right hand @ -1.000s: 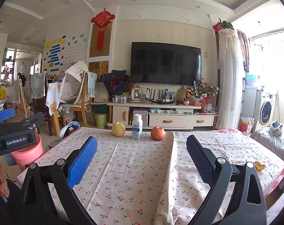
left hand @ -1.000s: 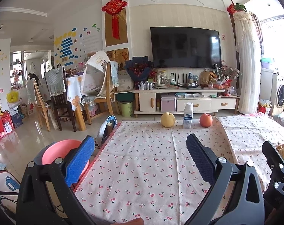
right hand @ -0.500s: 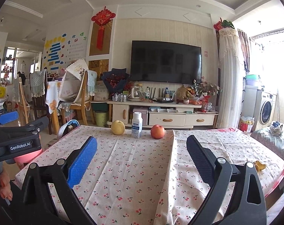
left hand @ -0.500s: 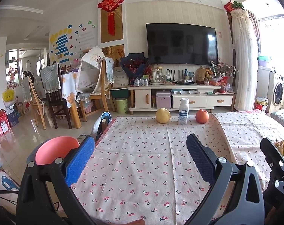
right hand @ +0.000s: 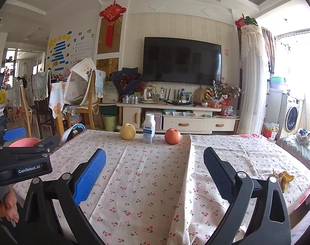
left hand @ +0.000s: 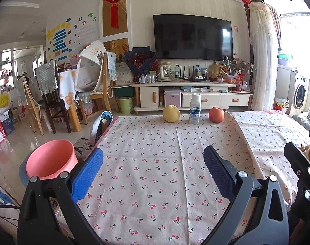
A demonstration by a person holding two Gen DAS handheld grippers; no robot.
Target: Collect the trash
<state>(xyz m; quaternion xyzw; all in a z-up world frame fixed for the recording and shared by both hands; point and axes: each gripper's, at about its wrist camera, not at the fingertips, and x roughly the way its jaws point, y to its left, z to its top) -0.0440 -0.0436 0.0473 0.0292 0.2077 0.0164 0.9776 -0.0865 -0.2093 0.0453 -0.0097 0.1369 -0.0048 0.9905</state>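
Both tongs, the left gripper (left hand: 152, 175) and the right gripper (right hand: 153, 173), gape wide over the near tablecloth (right hand: 146, 183) and grip nothing; a yellow peel scrap (right hand: 284, 178) lies at the table's right edge; the pink bin (left hand: 49, 159) stands off the near left edge, its inside hidden; so at least that scrap remains uncollected; pear (right hand: 127, 131), bottle (right hand: 149, 128) and apple (right hand: 172, 136) line the far edge.

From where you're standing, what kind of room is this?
It looks like a home living room that opens onto a dining area. A big television hangs above a low cabinet, wooden dining chairs stand to the left, and a table with a cherry-print cloth sits in front.
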